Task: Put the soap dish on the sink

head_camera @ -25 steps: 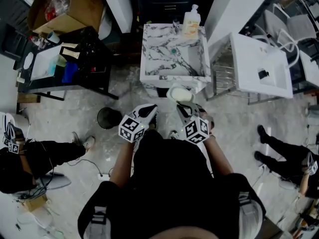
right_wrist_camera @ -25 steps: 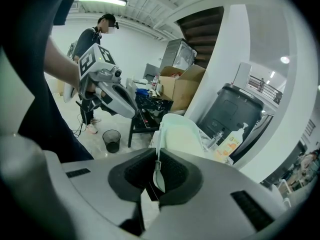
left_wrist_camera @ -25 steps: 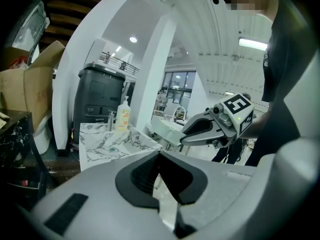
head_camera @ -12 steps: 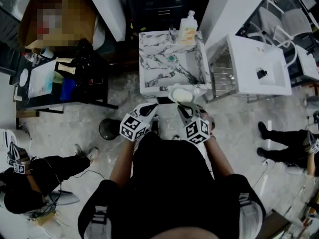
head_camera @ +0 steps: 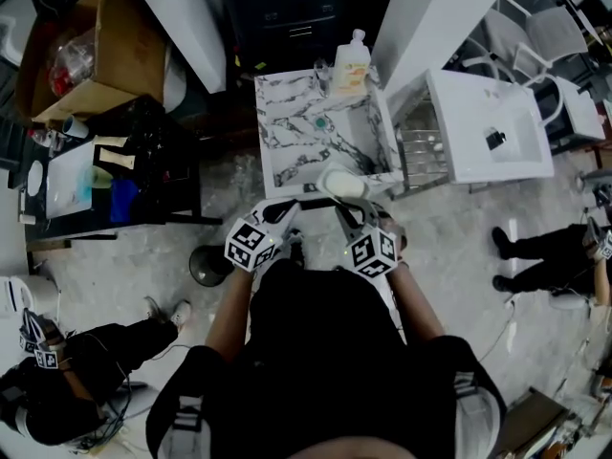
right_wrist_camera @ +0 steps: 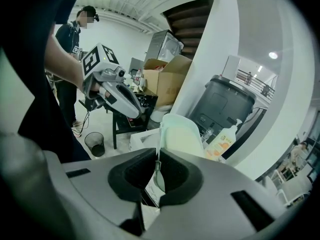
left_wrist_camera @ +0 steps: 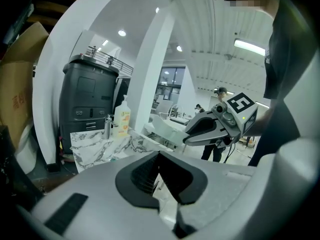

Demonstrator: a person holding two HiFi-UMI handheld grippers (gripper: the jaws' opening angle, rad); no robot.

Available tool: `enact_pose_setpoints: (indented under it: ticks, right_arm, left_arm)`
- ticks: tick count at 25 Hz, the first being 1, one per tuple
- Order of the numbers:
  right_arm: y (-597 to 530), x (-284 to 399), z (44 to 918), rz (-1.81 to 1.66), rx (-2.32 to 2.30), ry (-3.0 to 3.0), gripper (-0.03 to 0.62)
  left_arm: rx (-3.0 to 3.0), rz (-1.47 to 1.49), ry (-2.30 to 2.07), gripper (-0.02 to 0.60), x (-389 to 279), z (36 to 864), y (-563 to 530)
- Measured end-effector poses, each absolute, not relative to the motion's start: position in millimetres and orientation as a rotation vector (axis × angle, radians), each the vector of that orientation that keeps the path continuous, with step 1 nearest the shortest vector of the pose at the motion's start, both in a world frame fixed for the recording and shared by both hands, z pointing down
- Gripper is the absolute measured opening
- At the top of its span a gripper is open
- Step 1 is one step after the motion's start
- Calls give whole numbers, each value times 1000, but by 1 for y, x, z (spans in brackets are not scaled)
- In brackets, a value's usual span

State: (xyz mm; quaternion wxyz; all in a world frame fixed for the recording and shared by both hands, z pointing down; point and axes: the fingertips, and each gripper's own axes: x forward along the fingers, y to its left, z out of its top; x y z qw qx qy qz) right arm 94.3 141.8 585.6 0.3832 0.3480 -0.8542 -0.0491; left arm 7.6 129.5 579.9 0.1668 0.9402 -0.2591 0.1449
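The soap dish (head_camera: pixel 344 182) is a pale oval shell, and my right gripper (head_camera: pixel 347 205) is shut on its near edge. It hangs at the front rim of the marble sink (head_camera: pixel 287 127). In the right gripper view the dish (right_wrist_camera: pixel 181 136) stands up from the jaws, with the left gripper (right_wrist_camera: pixel 114 95) off to the left. My left gripper (head_camera: pixel 285 211) sits beside the right one, shut and holding nothing. From the left gripper view (left_wrist_camera: pixel 159 158) I see the marble sink (left_wrist_camera: pixel 97 144) ahead and the right gripper (left_wrist_camera: pixel 212 128) to the right.
A soap bottle (head_camera: pixel 350 63) and a small faucet (head_camera: pixel 320 68) stand at the sink's back edge. A white basin (head_camera: pixel 488 127) is to the right, a dark table (head_camera: pixel 143 170) and cardboard box (head_camera: pixel 86 46) to the left. A black bin (head_camera: pixel 206 264) stands on the floor. People sit at both sides.
The marble sink has come closer to both grippers. The dish, still held, now sits at the sink's front rim instead of short of it.
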Motion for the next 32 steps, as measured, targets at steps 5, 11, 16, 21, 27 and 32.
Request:
enact_pose_setpoints:
  ticks: [5, 11, 16, 21, 27, 32]
  right_arm:
    - [129, 94, 587, -118, 920, -2147, 15]
    - [117, 102, 588, -93, 1003, -2108, 15]
    - [114, 108, 590, -64, 1052, -2068, 15]
    - [110, 100, 591, -55, 1082, -2055, 15]
    - [101, 79, 593, -72, 1070, -2063, 15]
    - [93, 66, 593, -89, 1053, -2080, 15]
  left_arm:
    - [2678, 421, -677, -5, 10, 587, 116]
    - [2722, 439, -565, -5, 22, 589, 99]
    - [2761, 444, -486, -6, 30, 586, 88]
    - [2782, 447, -458, -6, 22, 584, 82]
    - [2774, 459, -472, -6, -2, 588, 79]
    - [2758, 461, -518, -6, -20, 591, 74]
